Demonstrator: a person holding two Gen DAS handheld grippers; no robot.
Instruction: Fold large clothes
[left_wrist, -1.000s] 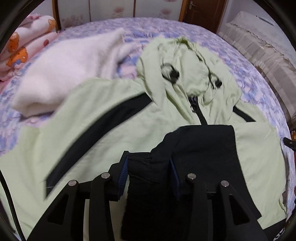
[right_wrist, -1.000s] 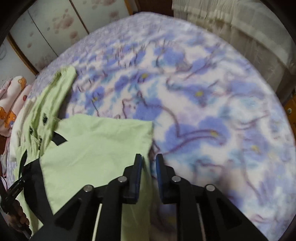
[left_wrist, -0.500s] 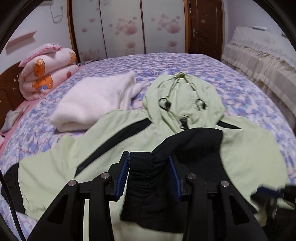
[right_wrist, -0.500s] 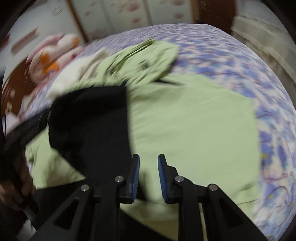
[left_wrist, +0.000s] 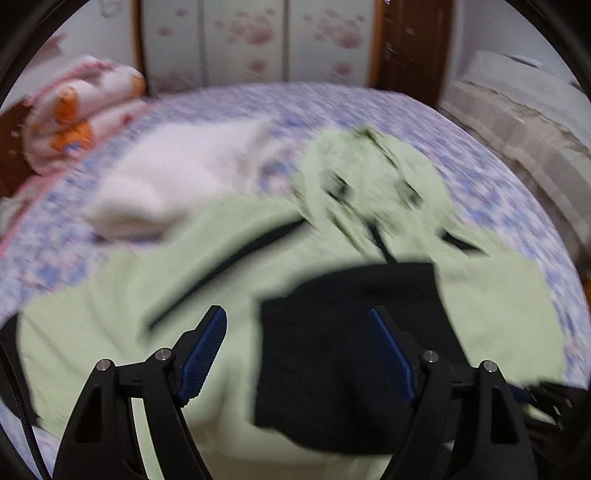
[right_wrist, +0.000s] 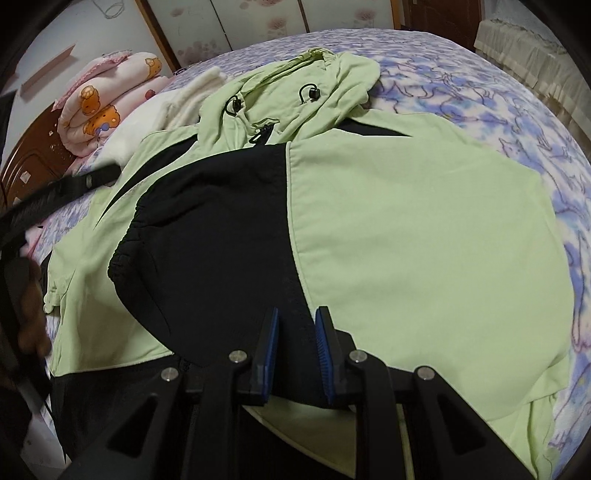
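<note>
Across the floral bedspread the green hooded jacket is lying flat, its black sleeve folded over its chest, the left gripper just opening off it, the right gripper pinching the sleeve's near edge.

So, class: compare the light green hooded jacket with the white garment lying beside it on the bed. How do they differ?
The green jacket is spread flat with a black part folded over its front; the white garment is bundled in a soft heap. The jacket shows a hood, cords and a zip; the white garment shows none. The jacket covers far more of the bed. Both lie on the floral bedspread.
</note>
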